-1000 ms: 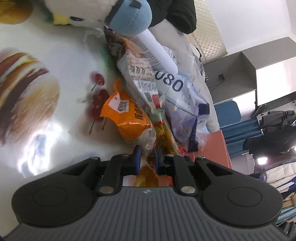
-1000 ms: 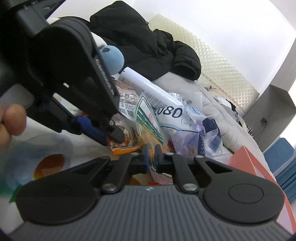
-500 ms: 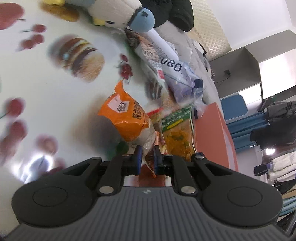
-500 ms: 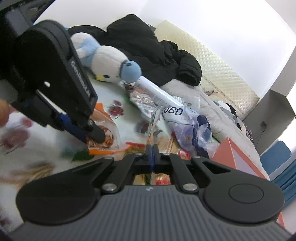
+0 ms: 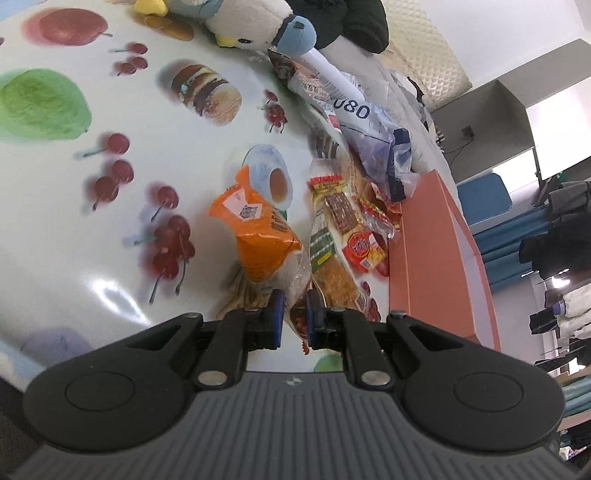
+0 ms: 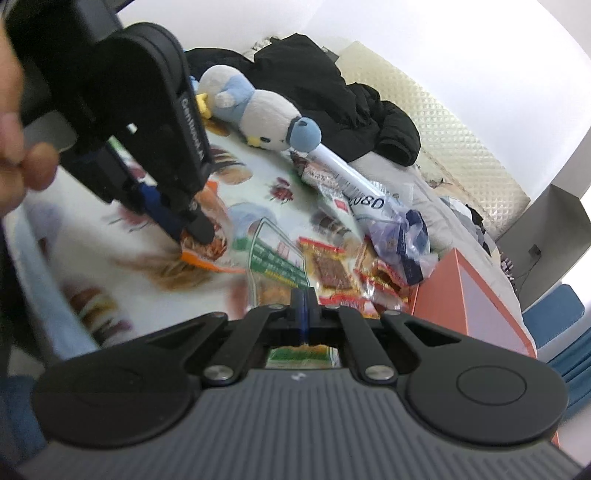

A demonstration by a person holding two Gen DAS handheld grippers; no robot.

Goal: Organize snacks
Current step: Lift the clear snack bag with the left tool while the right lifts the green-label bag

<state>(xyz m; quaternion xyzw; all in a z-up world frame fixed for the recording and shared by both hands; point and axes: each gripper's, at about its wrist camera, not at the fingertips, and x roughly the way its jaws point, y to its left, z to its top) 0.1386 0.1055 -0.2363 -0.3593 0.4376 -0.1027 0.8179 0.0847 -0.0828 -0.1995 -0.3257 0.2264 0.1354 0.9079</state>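
My left gripper (image 5: 293,314) is shut on the clear end of an orange snack bag (image 5: 258,236) and holds it above the fruit-print tablecloth (image 5: 92,206). The same bag (image 6: 210,236) and left gripper (image 6: 194,221) show in the right wrist view. My right gripper (image 6: 303,306) is shut on the edge of a clear green-labelled snack bag (image 6: 277,262), which also shows in the left wrist view (image 5: 328,258). A pile of snack packets (image 5: 354,221) lies beside an orange box (image 5: 436,251).
A plush bird (image 5: 251,26) and a black jacket (image 6: 325,85) lie at the far side. A clear bag marked 080 (image 5: 365,122) sits on the pile. The orange box (image 6: 476,291) stands at the right.
Both grippers have pulled back and up from the pile, each lifting its bag. The right gripper has closed fully on the green-labelled bag.
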